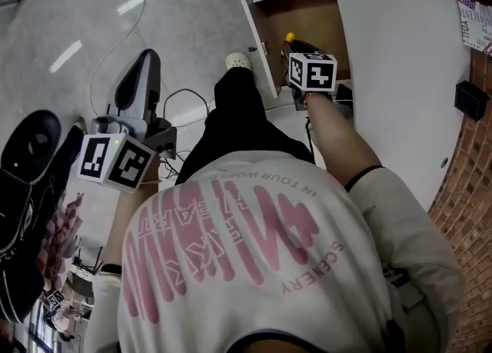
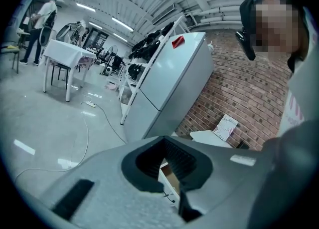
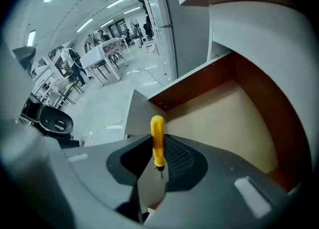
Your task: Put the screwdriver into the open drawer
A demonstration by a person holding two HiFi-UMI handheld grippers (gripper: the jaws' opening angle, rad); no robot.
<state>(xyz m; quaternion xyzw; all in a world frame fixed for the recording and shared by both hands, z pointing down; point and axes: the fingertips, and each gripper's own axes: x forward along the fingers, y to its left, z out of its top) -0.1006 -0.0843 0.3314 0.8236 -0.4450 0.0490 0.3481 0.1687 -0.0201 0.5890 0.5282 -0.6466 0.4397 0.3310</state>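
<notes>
Because the drawer (image 3: 224, 118) lies open just below, the right hand-held gripper (image 3: 158, 159) tilts steeply down over it, jaws clamped on the yellow-handled screwdriver (image 3: 158, 138), seemingly poised for release. The left hand-held gripper (image 2: 167, 165) hangs aside, jaws slightly apart, empty.

Tools: two, the left tool (image 2: 168, 159) and the right tool (image 3: 158, 162).
Marker cubes: two, the left cube (image 1: 115, 161) and the right cube (image 1: 311, 71), one per tool.
Screwdriver (image 3: 157, 140): one, yellow-handled.
Drawer (image 1: 315, 13): one, open.
Tabletop (image 1: 400, 59): one, white.
Person holding the tools: one.
</notes>
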